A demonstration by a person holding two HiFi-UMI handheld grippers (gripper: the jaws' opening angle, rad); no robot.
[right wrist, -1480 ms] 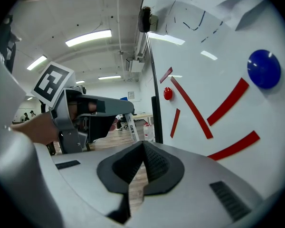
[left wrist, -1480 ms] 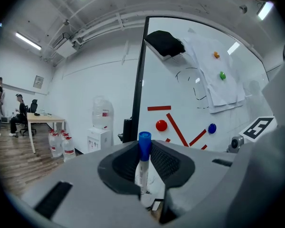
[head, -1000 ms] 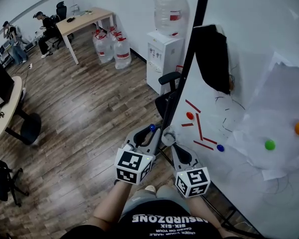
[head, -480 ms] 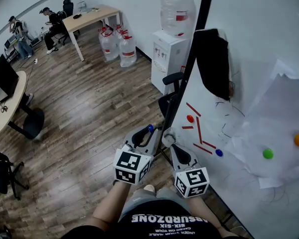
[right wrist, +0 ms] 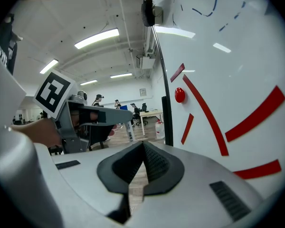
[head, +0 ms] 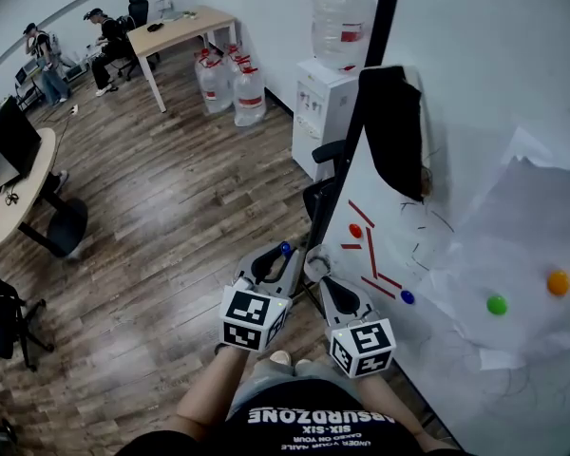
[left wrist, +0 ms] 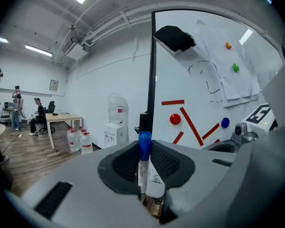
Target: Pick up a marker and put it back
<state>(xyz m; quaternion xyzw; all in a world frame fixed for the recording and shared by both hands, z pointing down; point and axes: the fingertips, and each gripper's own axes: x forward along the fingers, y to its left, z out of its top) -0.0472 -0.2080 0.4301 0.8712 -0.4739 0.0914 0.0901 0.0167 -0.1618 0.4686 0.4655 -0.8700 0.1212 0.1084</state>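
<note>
A white marker with a blue cap (left wrist: pixel 143 158) stands upright between the pads of my left gripper (left wrist: pixel 145 175), which is shut on it. In the head view the blue cap (head: pixel 284 249) pokes out above the left gripper (head: pixel 271 266), low in the middle of the picture. My right gripper (head: pixel 313 259) sits just to its right, close to the whiteboard (head: pixel 475 84); its jaws are shut with nothing in them (right wrist: pixel 141 161). From the right gripper view the left gripper (right wrist: pixel 85 118) and its marker (right wrist: pixel 129 133) show at the left.
The whiteboard carries red strips, a red magnet (head: pixel 355 230), a blue magnet (head: pixel 408 296), green (head: pixel 496 304) and orange (head: pixel 558 282) magnets on paper sheets, and a black cloth (head: pixel 394 126). A water dispenser (head: pixel 321 103), water bottles (head: pixel 233 88), a desk (head: pixel 176 31) and an office chair (head: pixel 323 160) stand behind.
The head view has swung a little, so the whiteboard's magnets sit lower and further left. Both grippers stay where they were, and the left still holds the marker.
</note>
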